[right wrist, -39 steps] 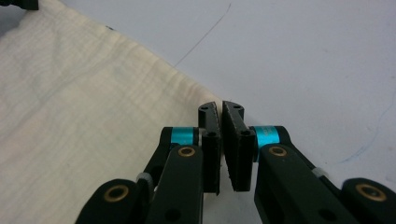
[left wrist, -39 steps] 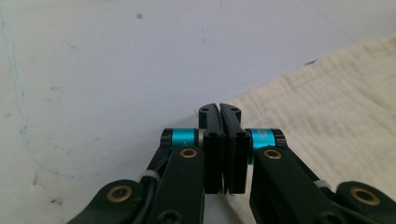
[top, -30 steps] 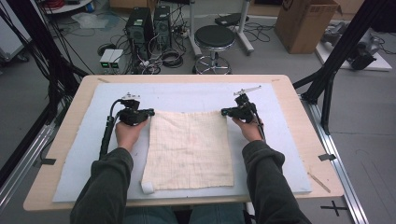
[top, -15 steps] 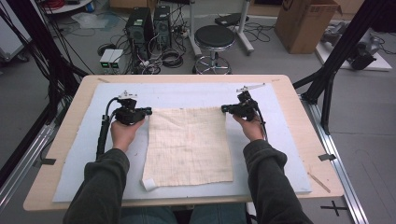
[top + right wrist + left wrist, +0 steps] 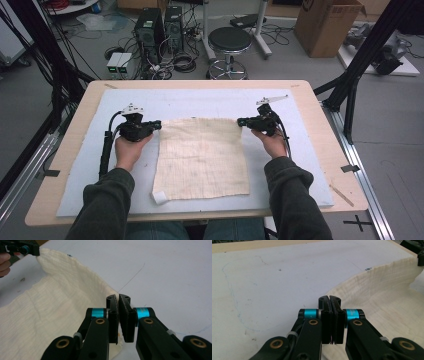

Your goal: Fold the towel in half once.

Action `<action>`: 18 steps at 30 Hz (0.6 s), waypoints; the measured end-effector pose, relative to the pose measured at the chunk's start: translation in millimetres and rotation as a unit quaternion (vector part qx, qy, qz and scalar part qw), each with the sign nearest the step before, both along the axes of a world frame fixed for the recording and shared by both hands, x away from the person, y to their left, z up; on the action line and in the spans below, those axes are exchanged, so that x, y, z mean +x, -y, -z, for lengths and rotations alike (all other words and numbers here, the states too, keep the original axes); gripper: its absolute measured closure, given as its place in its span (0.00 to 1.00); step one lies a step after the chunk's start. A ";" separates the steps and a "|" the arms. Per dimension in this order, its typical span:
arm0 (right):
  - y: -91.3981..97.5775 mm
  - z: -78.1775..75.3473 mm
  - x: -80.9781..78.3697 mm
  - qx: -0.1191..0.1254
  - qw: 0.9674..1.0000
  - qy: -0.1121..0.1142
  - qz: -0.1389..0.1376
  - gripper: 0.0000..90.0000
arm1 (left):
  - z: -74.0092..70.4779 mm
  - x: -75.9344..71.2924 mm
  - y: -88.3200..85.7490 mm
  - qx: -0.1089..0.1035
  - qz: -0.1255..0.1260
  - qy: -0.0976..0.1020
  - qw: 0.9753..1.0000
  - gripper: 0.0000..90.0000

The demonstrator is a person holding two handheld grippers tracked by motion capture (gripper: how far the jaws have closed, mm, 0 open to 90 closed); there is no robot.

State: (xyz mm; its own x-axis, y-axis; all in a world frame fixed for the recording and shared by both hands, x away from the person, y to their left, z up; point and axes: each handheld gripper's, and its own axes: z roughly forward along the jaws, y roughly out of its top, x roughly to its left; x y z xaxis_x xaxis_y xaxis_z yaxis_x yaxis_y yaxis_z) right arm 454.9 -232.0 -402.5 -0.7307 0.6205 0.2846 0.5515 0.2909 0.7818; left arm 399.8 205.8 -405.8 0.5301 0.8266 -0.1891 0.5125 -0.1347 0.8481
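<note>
Nearest us, at six o'clock, the cream cloth's (image 5: 202, 157) near edge lies flat on the tabletop's (image 5: 310, 100) pale mat (image 5: 195, 102), one near corner curled under; we judge that part needs no more than smoothing; farther off, the left hand-held gripper (image 5: 156, 125) at ten o'clock and the right hand-held gripper (image 5: 242, 121) at two o'clock each pinch a far corner, jaws pressed together on fabric, the far edge lifted; the fold or spreading itself seems not yet done.
</note>
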 end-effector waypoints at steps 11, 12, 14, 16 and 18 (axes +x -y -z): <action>-1.7 -7.9 -12.8 0.001 1.000 0.006 -0.030 0.96 | -6.8 -17.1 0.0 -0.010 0.030 0.013 0.999 0.98; -1.4 -8.4 -14.0 0.000 0.999 0.004 -0.032 0.96 | -6.2 -18.9 -0.4 -0.013 0.030 0.013 0.999 0.98; -0.8 -9.2 -16.3 0.002 0.999 0.011 -0.034 0.96 | -4.5 -21.8 -2.2 -0.014 0.031 0.013 0.999 0.98; 1.0 -8.5 -19.2 0.007 0.999 0.010 -0.035 0.96 | -3.5 -24.8 -4.6 -0.016 0.035 0.015 0.999 0.98; 3.0 -5.6 -21.9 0.006 0.999 0.010 -0.034 0.96 | -3.3 -27.6 -6.8 -0.019 0.035 0.015 0.999 0.98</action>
